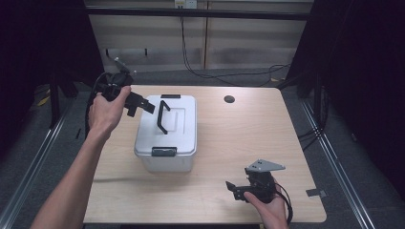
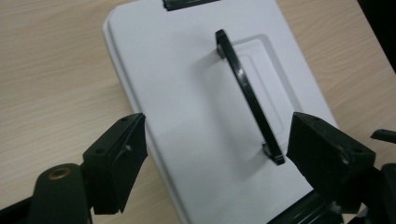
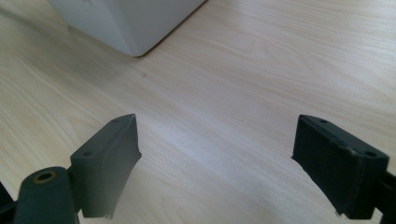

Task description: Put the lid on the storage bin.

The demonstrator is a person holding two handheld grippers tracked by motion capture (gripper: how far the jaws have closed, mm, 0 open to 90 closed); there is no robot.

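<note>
A white plastic box (image 1: 167, 138) with a lid stands on the wooden table (image 1: 248, 133), left of centre. Its black handle (image 1: 164, 116) stands upright on the lid. My left gripper (image 1: 141, 106) hovers at the box's far left corner, open, jaws pointing toward the handle. In the left gripper view the lid (image 2: 187, 93) and handle (image 2: 247, 98) lie just beyond the open left gripper (image 2: 219, 128), nothing between the pads. My right gripper (image 1: 234, 190) sits low near the table's front edge, open. In the right gripper view the right gripper (image 3: 217, 126) frames bare wood, with the box's corner (image 3: 126, 18) farther off.
Black latches close the lid at the near side (image 1: 164, 151) and the far side (image 1: 170, 96). A round cable hole (image 1: 229, 99) sits near the table's far edge. Cables hang behind the table. The floor drops away on both sides.
</note>
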